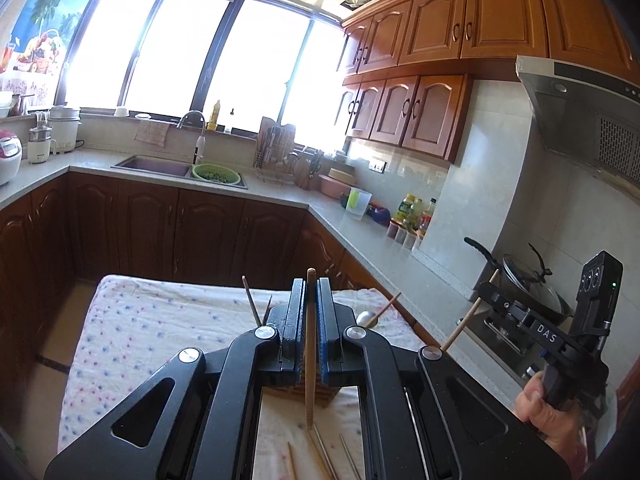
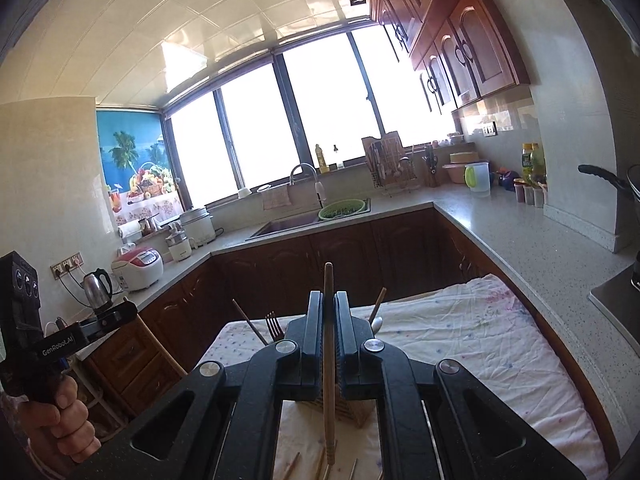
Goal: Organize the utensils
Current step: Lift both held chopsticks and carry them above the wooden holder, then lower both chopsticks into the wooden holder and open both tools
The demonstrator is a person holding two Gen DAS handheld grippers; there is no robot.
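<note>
My left gripper (image 1: 311,286) is clamped on a wooden chopstick (image 1: 309,360), and my right gripper (image 2: 328,300) pinches another chopstick (image 2: 328,360). Both sticks hang above the cloth-covered table (image 2: 460,340), the slatted utensil holder (image 2: 346,410) at six o'clock beneath my fingers.

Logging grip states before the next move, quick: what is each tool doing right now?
Left tool: closed on a wooden chopstick, held upright.
Right tool: closed on another wooden chopstick, also upright.
</note>
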